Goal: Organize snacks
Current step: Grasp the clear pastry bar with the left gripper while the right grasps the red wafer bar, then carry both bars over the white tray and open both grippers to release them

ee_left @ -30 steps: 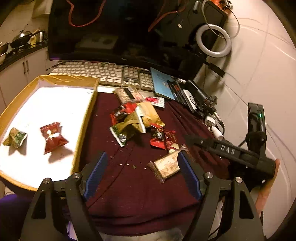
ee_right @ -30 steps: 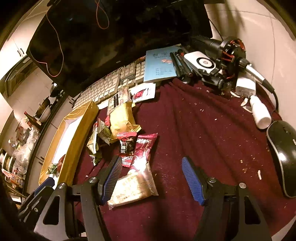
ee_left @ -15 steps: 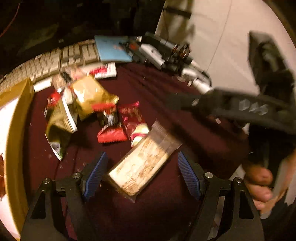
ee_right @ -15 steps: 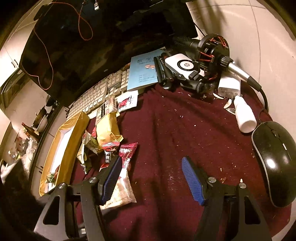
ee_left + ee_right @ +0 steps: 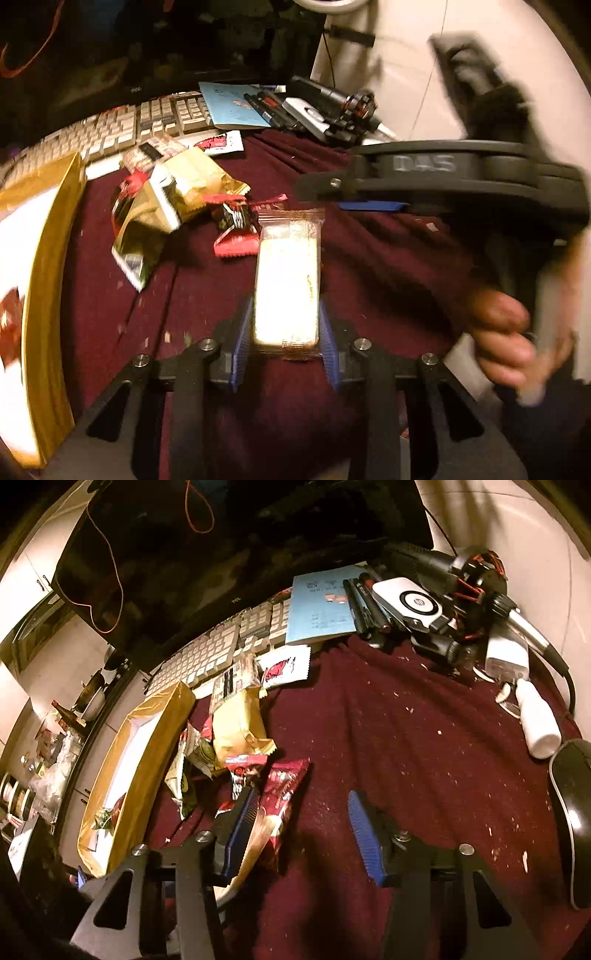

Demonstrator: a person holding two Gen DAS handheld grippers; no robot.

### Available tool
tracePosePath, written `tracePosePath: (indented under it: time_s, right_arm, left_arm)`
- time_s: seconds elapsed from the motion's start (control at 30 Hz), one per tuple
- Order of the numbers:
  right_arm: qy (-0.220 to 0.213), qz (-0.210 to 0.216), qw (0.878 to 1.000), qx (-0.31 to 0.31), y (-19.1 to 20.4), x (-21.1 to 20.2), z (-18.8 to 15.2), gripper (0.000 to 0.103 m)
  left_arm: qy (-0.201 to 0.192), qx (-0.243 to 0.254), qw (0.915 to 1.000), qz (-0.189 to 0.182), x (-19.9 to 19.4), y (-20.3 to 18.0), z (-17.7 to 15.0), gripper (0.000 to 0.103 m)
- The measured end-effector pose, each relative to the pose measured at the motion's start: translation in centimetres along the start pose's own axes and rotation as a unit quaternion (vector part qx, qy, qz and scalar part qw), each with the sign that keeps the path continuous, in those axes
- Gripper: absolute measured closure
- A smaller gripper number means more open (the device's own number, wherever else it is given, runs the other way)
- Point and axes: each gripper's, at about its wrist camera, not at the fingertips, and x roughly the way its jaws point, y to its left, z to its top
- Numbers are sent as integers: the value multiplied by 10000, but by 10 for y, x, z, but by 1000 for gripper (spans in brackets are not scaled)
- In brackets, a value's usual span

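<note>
My left gripper [image 5: 285, 332] is shut on a pale cracker bar in a clear wrapper [image 5: 287, 280], its blue pads pressing both long sides. Beyond it a pile of snack packets [image 5: 177, 199] lies on the maroon cloth, with a gold-rimmed white tray [image 5: 55, 258] at the left holding a red packet [image 5: 9, 328]. My right gripper [image 5: 303, 830] is open and empty over the cloth; it shows blurred in the left wrist view [image 5: 443, 177]. In the right wrist view the pile [image 5: 236, 734] and the tray [image 5: 140, 768] lie to the left.
A keyboard [image 5: 221, 650], blue booklet [image 5: 321, 609], pens, camera gear [image 5: 443, 616], white bottle [image 5: 539, 727] and black mouse [image 5: 572, 812] ring the cloth's far and right sides. A dark monitor stands behind. Crumbs dot the cloth.
My left gripper swung right from the tray, moved over the cracker bar and closed on it. The right gripper stayed open and shifted slightly right.
</note>
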Motion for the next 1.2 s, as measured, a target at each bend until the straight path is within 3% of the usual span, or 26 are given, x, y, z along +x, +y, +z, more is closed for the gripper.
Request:
tracePosePath:
  time_s: [0.13, 0.23, 0.33, 0.5, 0.73, 1.0, 1.2]
  right_arm:
    - [107, -93, 9999, -94, 9, 9, 0, 57]
    - [179, -494, 9971, -553, 30, 20, -6, 60]
    - [169, -998, 9897, -1008, 50, 28, -14, 64]
    - [202, -1539, 9753, -1568, 69, 37, -28, 75]
    - [-34, -1964, 9629, -1852, 77, 31, -41, 81]
    - [-559, -1590, 9792, -1128, 60, -2, -31, 81]
    - [-1163, -764, 9848, -1044, 83, -36, -27, 81]
  left_arm:
    - [-502, -685, 9959, -305, -38, 17, -10, 72]
    - [-861, -1139, 9898, -10, -62, 30, -10, 72]
    - [-1152, -1241, 9844, 471, -79, 35, -9, 72]
    - [-1215, -1514, 9777, 799, -91, 48, -10, 72]
    - [-1128, -1675, 9762, 790, -87, 56, -15, 72]
    - [-1280, -1932, 9688, 873, -97, 69, -19, 72]
    - [-1389, -2173, 9600, 1089, -106, 83, -24, 72]
